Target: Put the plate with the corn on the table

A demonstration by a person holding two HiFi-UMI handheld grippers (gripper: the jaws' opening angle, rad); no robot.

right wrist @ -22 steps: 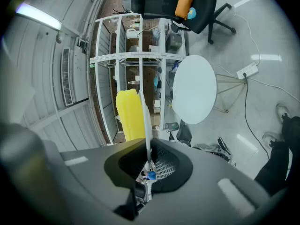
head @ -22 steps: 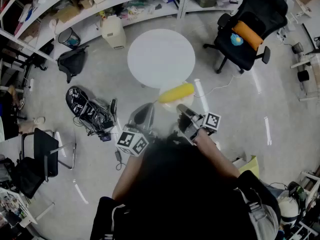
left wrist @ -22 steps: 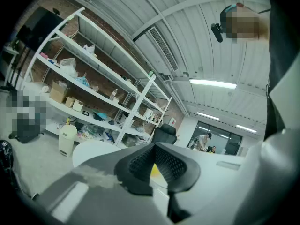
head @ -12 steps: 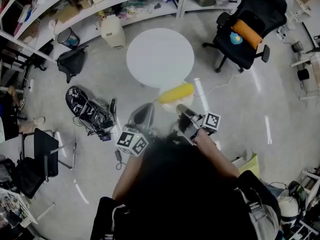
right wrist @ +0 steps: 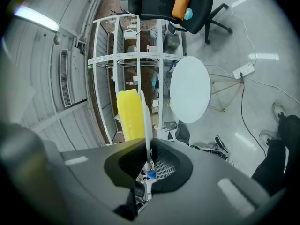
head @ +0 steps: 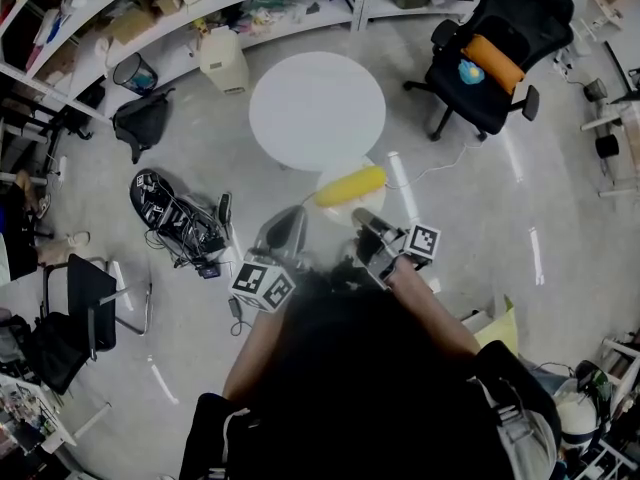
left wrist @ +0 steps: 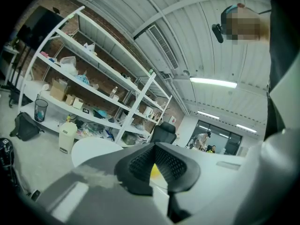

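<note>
A person stands on a workshop floor with a gripper in each hand, facing a round white table (head: 317,108) at 12 o'clock.

Far left, at 10 o'clock, a wire bin (head: 133,72) and a dark bag (head: 143,124) sit on the floor under long, cluttered shelves (head: 150,13). A tangle of cables (head: 180,226) lies at 9 o'clock. A pale canister (head: 222,61) stands at 11 o'clock, between the shelves and the table.

The left gripper (head: 290,223) points ahead, roughly level. Its jaws are drawn together with nothing between them. Its own view shows only a sliver of yellow past the pads.

The plate (head: 338,206) hangs in the air at 12 o'clock, at the table's near edge and not set down on it. The corn (head: 351,185), bright yellow, lies across the plate's top.

The right gripper (head: 362,218), just to the right of the left one, is clamped on the plate's near rim. Its own view shows the rim edge-on, pinched between the pads, with the corn on one side and the table beyond.

At 2 o'clock, well apart from the table, stands a black office chair (head: 500,23) with an orange cushion (head: 493,65) on its seat. A white cable (head: 445,171) trails over the floor between chair and table.
</note>
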